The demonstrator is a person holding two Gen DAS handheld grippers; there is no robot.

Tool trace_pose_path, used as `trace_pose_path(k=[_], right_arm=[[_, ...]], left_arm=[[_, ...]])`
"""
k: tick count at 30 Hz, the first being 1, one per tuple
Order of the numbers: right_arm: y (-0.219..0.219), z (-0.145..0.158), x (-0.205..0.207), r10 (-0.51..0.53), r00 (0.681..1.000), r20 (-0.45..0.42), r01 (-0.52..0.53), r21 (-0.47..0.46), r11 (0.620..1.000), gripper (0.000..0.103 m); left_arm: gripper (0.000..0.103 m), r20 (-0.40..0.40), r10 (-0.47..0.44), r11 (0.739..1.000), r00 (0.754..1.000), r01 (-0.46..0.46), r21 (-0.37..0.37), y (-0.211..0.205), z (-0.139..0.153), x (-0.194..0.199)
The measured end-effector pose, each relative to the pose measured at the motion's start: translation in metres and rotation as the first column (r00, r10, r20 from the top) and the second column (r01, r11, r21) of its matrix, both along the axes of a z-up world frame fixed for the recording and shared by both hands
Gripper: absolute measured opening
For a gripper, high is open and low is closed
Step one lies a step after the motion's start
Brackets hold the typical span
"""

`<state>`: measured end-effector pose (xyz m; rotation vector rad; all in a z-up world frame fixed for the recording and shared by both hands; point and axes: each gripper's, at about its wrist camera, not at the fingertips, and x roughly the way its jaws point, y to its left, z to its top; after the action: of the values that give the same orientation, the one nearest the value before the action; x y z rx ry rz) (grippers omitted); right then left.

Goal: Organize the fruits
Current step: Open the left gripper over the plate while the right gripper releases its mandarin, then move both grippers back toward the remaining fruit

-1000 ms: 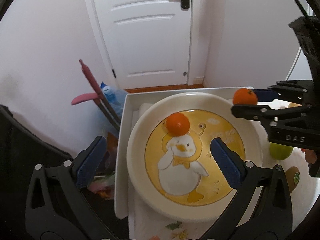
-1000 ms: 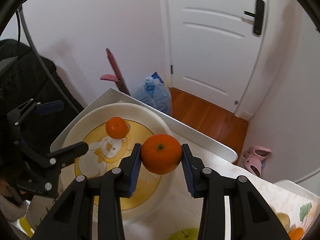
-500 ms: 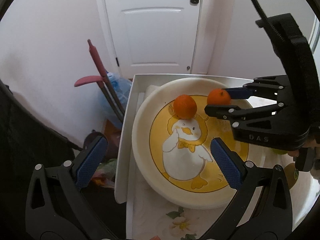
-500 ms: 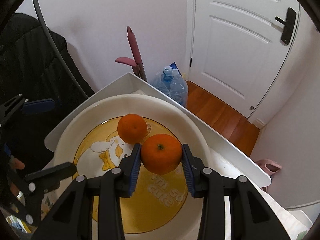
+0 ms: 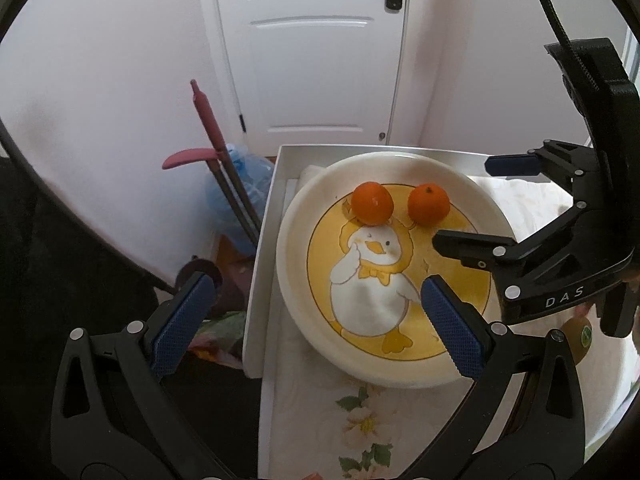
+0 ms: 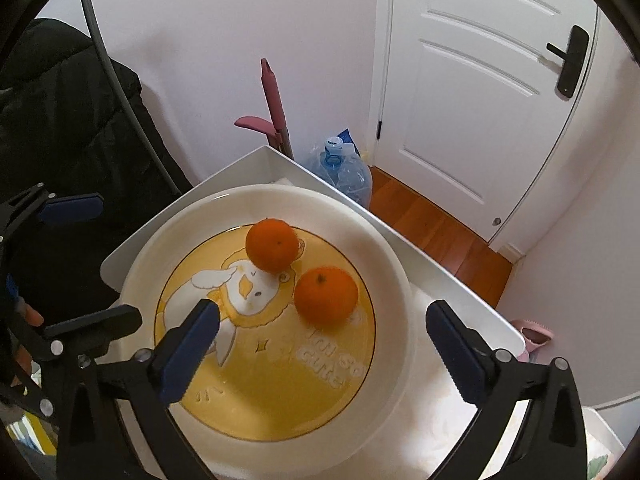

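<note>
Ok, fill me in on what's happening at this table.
A person is sorting fruit with a hand-held gripper in each hand. Two oranges sit side by side on the duck plate: one orange on the duck's head, the other orange just in front of the right hand-held gripper, which is open and empty above the plate. The left hand-held gripper is open too, holding nothing, over the plate's near edge. A green fruit lies on the table beyond the plate, mostly hidden.

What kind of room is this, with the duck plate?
Probably a room in someone's home: a white panelled door, wooden floor, a big water bottle by the wall, and a cartoon duck plate holding two oranges.
</note>
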<state>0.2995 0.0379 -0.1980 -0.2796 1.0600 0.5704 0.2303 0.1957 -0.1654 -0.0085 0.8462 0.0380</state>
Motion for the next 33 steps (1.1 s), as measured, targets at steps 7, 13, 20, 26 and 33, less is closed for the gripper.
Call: trace_pose_path(k=[7, 13, 20, 26, 33], right_arm=[[-0.005, 0.018, -0.011, -0.049, 0.999, 0.004, 0.049, -0.026, 0.998, 0.103], [-0.012, 0.05, -0.028, -0.1, 0.995, 0.016, 0.1, -0.001, 0.995, 0.103], [-0.034, 0.094, -0.064, -0.198, 0.977, 0.074, 0.199, -0.001, 0.98, 0.103], [-0.084, 0.121, -0.098, -0.296, 0.951, 0.084, 0.295, 0.027, 0.955, 0.103], [-0.151, 0.132, -0.146, -0.377, 0.922, 0.092, 0.378, 0.011, 0.926, 0.103]], left_arm=[[0.103, 0.027, 0.004, 1.0, 1.0, -0.004, 0.019, 0.0, 0.018, -0.012], [0.103, 0.078, -0.017, 0.999, 0.997, 0.014, 0.042, -0.006, 0.046, -0.026], [0.103, 0.124, -0.027, 0.999, 0.992, 0.023, 0.033, -0.025, 0.078, -0.048], [0.103, 0.141, -0.041, 0.999, 0.989, 0.038, 0.026, -0.065, 0.091, -0.069], [0.103, 0.138, -0.079, 0.997, 0.987, 0.077, 0.019, -0.126, 0.088, -0.093]])
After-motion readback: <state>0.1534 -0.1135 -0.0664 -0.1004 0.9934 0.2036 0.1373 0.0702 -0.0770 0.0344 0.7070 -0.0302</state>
